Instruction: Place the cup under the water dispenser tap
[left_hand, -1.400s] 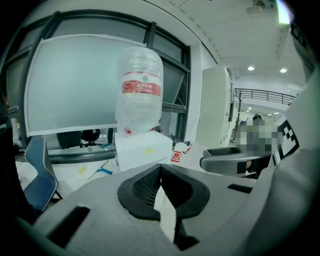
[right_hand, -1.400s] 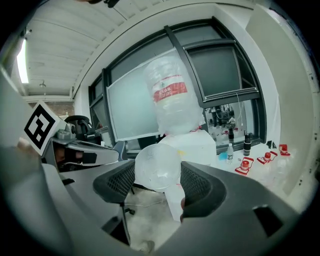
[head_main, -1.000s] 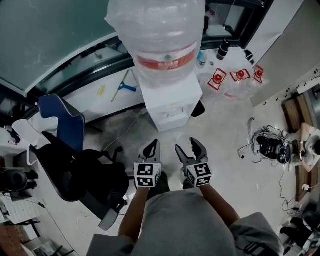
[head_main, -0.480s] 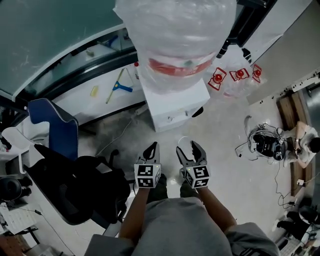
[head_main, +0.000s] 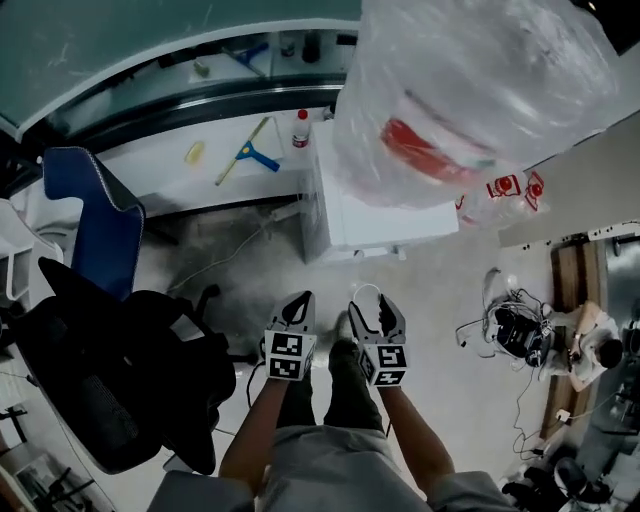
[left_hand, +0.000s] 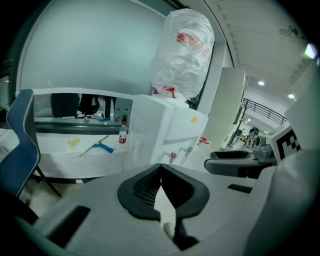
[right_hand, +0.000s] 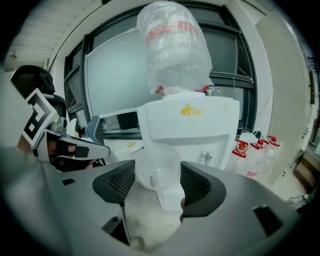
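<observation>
"Between the jaws of your right tool, what is there?"

"I have the clear plastic cup there, pinched by its sides with the jaws spread wide around it. From the head view I make out only its thin rim, out ahead of me and above the floor."

"And the left tool?"

"Pressed together at the tips, with nothing in it. It hangs just beside the right one, and I hold both out in front of me."

"Where is the cup in relation to the water dispenser?"

"Apart from it, on the near side. The white cabinet faces me with its taps beyond the cup, and the big bottle, wrapped in clear film, stands on top."

"Anything else nearby?"

"I see a blue chair and a black office chair to my left. A blue-headed squeegee and a small red-capped bottle sit on the white ledge beside the dispenser. Red-capped jugs stand on its other side."
</observation>
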